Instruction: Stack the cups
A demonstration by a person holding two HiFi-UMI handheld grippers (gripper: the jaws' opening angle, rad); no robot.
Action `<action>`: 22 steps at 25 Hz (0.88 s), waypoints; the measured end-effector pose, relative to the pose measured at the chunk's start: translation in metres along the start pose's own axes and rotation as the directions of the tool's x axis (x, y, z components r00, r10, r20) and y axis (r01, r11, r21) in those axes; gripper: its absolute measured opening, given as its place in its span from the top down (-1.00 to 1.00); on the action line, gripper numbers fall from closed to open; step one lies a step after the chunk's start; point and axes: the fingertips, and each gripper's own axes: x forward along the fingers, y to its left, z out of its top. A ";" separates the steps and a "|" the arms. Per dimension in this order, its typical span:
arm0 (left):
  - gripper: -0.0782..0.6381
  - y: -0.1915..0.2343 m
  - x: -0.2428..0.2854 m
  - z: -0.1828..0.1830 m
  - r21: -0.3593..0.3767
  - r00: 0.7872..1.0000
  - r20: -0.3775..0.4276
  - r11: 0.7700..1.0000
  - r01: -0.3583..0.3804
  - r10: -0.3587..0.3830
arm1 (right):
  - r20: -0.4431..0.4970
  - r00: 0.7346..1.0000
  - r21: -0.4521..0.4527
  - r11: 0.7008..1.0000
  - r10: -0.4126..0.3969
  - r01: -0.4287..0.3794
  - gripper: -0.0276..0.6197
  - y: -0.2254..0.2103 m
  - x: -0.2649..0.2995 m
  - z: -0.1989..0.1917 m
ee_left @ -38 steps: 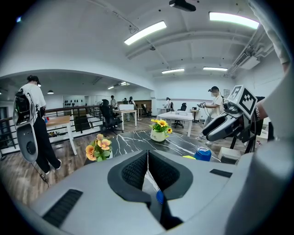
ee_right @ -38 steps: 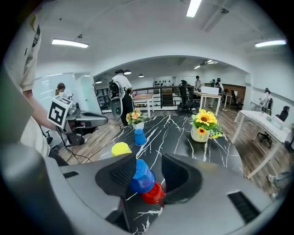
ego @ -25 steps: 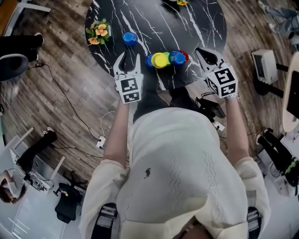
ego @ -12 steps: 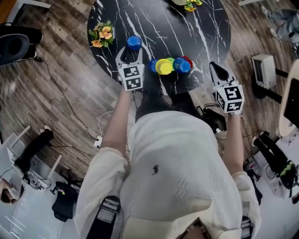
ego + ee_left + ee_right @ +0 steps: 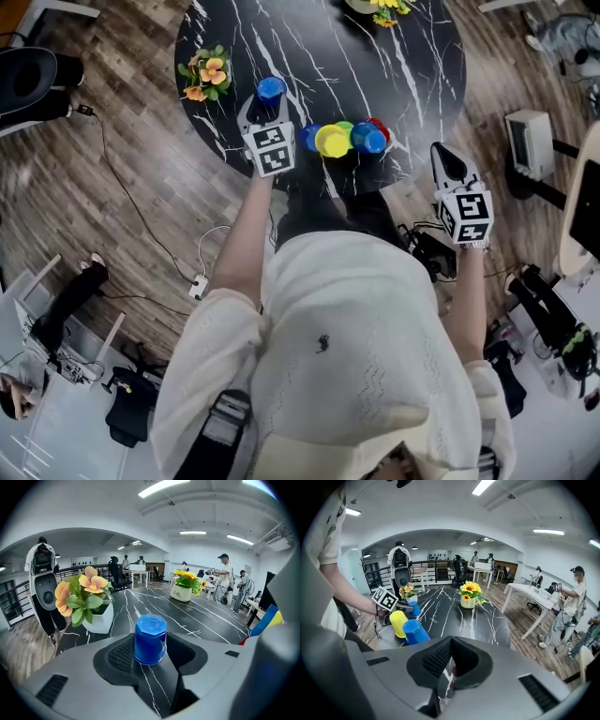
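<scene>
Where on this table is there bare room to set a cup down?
Bare: the middle of the marble table, between the cup cluster and the yellow flower pot, and the stretch right of the cluster. Crowded: the near-left edge, with the orange flower pot, lone blue cup and left gripper.

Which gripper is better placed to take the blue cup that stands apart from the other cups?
Left. The left gripper has its jaws open with the blue cup standing between them, not yet pressed. The right gripper is shut and hangs by the edge of the table, far from that cup.
</scene>
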 end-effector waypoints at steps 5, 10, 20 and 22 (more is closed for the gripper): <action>0.20 -0.001 -0.001 -0.003 0.026 1.000 -0.008 1.000 0.011 -0.011 | 0.003 1.000 -0.010 1.000 -0.006 0.006 0.89 -0.001 -0.002 0.000; 0.21 -0.007 -0.019 0.005 0.071 0.999 0.005 0.997 0.042 -0.042 | 0.023 1.000 -0.016 1.000 0.012 -0.012 0.89 0.003 -0.003 0.005; 0.22 -0.017 -0.082 0.042 0.096 0.993 0.067 0.991 0.089 -0.096 | 0.077 0.994 -0.060 0.995 0.078 -0.073 0.89 0.022 -0.002 0.016; 0.22 -0.021 -0.097 0.050 0.089 0.991 0.079 0.991 0.101 -0.108 | 0.084 0.992 -0.066 0.994 0.089 -0.084 0.89 0.027 -0.004 0.016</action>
